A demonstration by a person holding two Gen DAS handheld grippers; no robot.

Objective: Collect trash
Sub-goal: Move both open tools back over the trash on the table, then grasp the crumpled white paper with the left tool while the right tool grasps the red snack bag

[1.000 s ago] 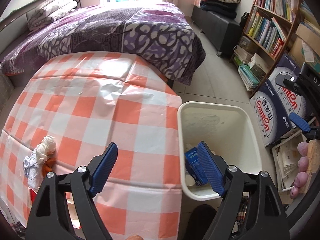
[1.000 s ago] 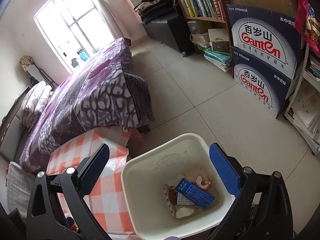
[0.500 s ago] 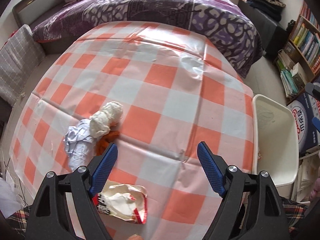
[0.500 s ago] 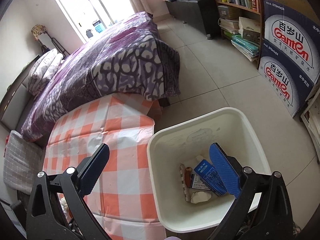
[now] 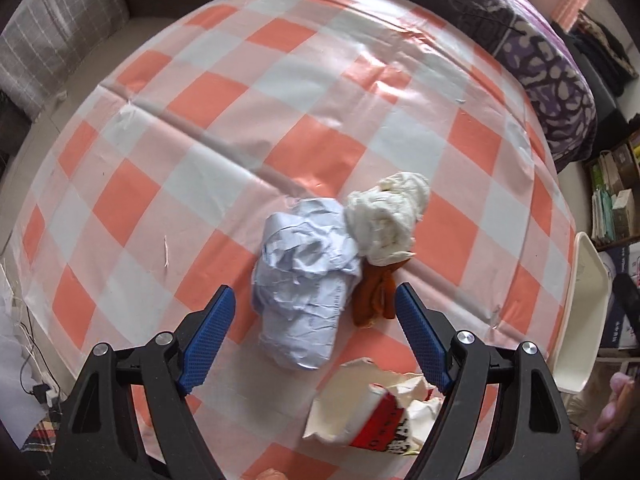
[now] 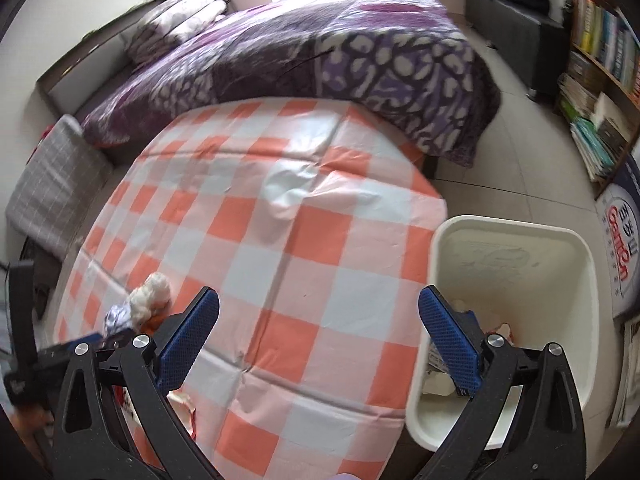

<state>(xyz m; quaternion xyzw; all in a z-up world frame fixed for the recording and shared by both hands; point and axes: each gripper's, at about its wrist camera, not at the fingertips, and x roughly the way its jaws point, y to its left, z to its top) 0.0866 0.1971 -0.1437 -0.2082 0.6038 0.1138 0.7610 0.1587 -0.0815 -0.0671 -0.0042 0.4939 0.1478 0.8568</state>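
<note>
Left claw [image 5: 314,334] gaped wide over crumpled paper [image 5: 306,280] on checkered worktop [image 5: 200,128], nothing gripped. Right claw [image 6: 318,330] likewise agape, empty, w/ white bin [image 6: 508,240] at right.

On the orange-and-white checked tabletop [image 5: 208,128] I count four pieces of trash: one crumpled pale-blue paper wad [image 5: 306,276], one balled white tissue [image 5: 386,216], one orange-brown peel scrap [image 5: 374,296], one torn red-and-white paper carton [image 5: 372,412]. I count one white plastic bin [image 6: 516,264]. I have two black tools with blue pads: left tool [image 5: 315,336], right tool [image 6: 318,334].
</note>
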